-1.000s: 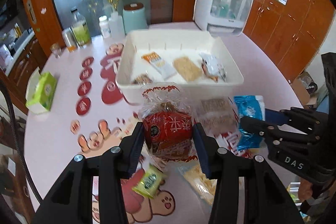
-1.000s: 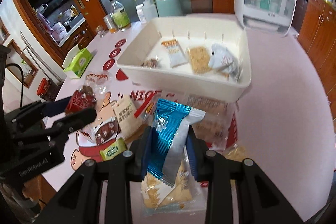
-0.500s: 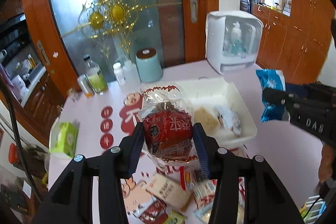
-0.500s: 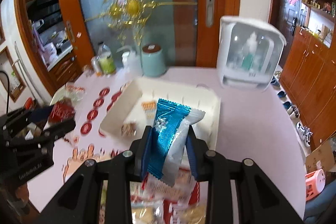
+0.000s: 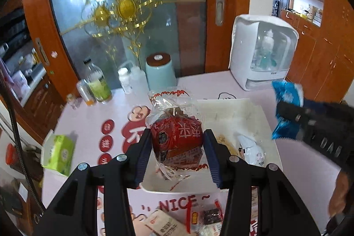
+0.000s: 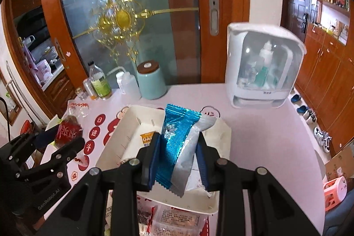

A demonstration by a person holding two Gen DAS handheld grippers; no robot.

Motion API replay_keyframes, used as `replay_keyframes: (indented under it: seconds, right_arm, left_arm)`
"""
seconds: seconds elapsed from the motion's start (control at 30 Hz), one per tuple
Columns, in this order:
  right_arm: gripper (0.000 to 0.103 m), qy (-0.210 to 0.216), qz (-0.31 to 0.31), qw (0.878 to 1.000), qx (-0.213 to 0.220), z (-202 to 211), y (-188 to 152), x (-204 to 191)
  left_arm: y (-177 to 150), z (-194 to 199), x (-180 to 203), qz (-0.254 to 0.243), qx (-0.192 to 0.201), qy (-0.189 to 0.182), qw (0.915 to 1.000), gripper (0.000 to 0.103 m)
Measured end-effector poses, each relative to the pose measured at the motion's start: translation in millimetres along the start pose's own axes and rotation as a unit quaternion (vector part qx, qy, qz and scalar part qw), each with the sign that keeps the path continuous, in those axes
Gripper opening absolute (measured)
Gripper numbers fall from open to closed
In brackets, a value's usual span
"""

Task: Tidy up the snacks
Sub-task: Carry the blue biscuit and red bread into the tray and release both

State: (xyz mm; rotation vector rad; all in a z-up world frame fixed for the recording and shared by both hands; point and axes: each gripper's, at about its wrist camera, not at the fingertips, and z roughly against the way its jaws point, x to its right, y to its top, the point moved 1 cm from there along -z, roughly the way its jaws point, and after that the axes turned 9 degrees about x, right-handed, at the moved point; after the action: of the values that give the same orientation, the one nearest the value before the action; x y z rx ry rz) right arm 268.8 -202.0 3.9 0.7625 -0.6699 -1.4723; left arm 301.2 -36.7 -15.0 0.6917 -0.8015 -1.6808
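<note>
My left gripper [image 5: 177, 143] is shut on a red snack bag in clear wrap [image 5: 177, 138] and holds it above the left part of the white tray [image 5: 272, 125]. My right gripper [image 6: 178, 147] is shut on a blue and silver snack packet [image 6: 179, 143] and holds it above the same tray [image 6: 112, 143]. The tray holds a white packet [image 5: 251, 148] and an orange-labelled packet [image 6: 147, 138]. In the left wrist view the right gripper [image 5: 287, 112] with the blue packet [image 5: 285, 110] is at the right. In the right wrist view the left gripper [image 6: 64, 138] is at the left.
Loose snack packets [image 5: 205, 218] lie on the pink table in front of the tray [image 6: 177, 220]. A white dispenser box [image 5: 263, 52], a teal jar [image 5: 160, 71], bottles [image 5: 97, 83] and a green tissue pack [image 5: 57, 152] stand around the tray.
Both grippers have lifted their snacks from the pile near the table's front and carried them forward, over the white tray. Both stay shut.
</note>
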Motion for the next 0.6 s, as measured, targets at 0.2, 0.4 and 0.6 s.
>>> replay_keyframes:
  seconds: [0.2,0.4,0.6]
  right_arm:
    - [0.033,0.003,-0.003,0.999,-0.048,-42,-18,-1]
    - [0.054,-0.010,0.014,0.997,-0.076,-62,-33,-1]
    - [0.063,0.008,0.006,0.996,-0.088,-64,-39,5]
  left_arm:
    - [-13,-43,4,0.018,-0.051,0.007,0.9985,0.075]
    - [-29,-64,-7,0.044,-0.093,-0.008,0.9946,0.093]
    - [-37,-62,-14,0.041,-0.096,-0.007,0.9945,0.093]
